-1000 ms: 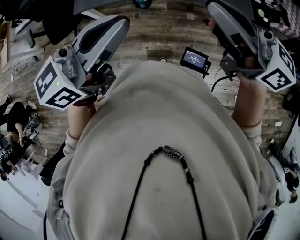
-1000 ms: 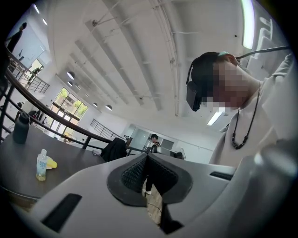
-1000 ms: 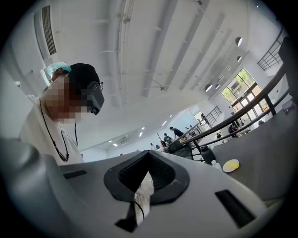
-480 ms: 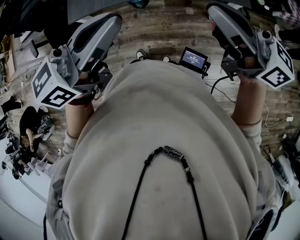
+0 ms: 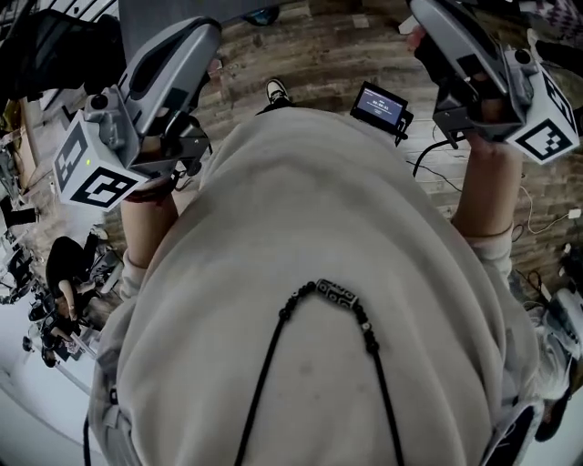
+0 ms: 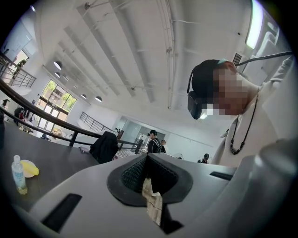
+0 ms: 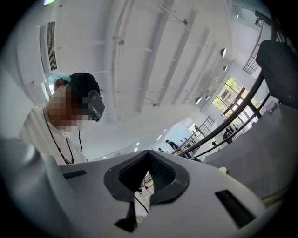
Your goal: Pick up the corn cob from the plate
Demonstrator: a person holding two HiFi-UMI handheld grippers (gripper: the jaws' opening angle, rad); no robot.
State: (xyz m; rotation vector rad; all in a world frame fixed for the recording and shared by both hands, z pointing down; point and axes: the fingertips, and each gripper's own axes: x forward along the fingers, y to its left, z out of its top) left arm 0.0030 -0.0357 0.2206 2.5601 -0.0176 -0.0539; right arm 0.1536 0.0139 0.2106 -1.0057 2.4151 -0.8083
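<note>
A sweater point(image 5: 310, 273) fills the head view, with the left gripper point(image 5: 173, 73) at upper left and the right gripper point(image 5: 460, 55) at upper right, both with jaws closed on nothing. Unlike the head view, the left gripper view shows a table point(image 6: 60, 160) at lower left. A yellow shape there, maybe the corn cob point(image 6: 30, 168), lies just beside a bottle point(image 6: 17, 174), well apart from the fingers.

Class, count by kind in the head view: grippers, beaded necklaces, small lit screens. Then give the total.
grippers: 2, the left gripper and the right gripper
beaded necklace: 1
small lit screen: 1
total: 4
</note>
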